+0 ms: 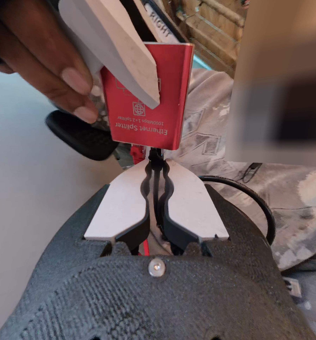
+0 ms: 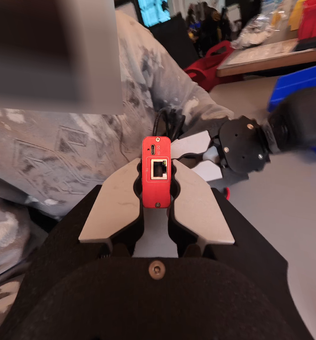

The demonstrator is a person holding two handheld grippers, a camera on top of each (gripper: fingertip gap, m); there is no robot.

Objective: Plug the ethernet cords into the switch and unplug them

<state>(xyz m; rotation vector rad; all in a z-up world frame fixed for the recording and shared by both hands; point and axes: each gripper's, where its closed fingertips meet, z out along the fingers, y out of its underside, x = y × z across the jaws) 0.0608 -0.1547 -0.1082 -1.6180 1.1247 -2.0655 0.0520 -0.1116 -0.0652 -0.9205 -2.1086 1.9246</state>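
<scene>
The switch is a small red metal box (image 1: pixel 149 103), held in the air. In the right wrist view my right gripper (image 2: pixel 156 161) is shut on the red switch (image 2: pixel 156 191), whose near end shows an empty ethernet port (image 2: pixel 159 169). In the left wrist view my left gripper (image 1: pixel 155 160) is shut on a black ethernet cord (image 1: pixel 156 184), its plug at the switch's near end. A red cord's plug (image 1: pixel 137 153) sits in the port beside it. The right gripper's white fingers (image 1: pixel 135 73) clamp the switch from above. The left gripper (image 2: pixel 199 156) also shows behind the switch.
A person's hand (image 1: pixel 48 60) holds the right gripper; a patterned grey sleeve (image 2: pixel 76 147) lies close behind. The black cord loops to the right (image 1: pixel 260 202). A grey table surface (image 2: pixel 273 220) lies below, with a blue bin (image 2: pixel 300 82) and a wooden table (image 2: pixel 273 58) farther off.
</scene>
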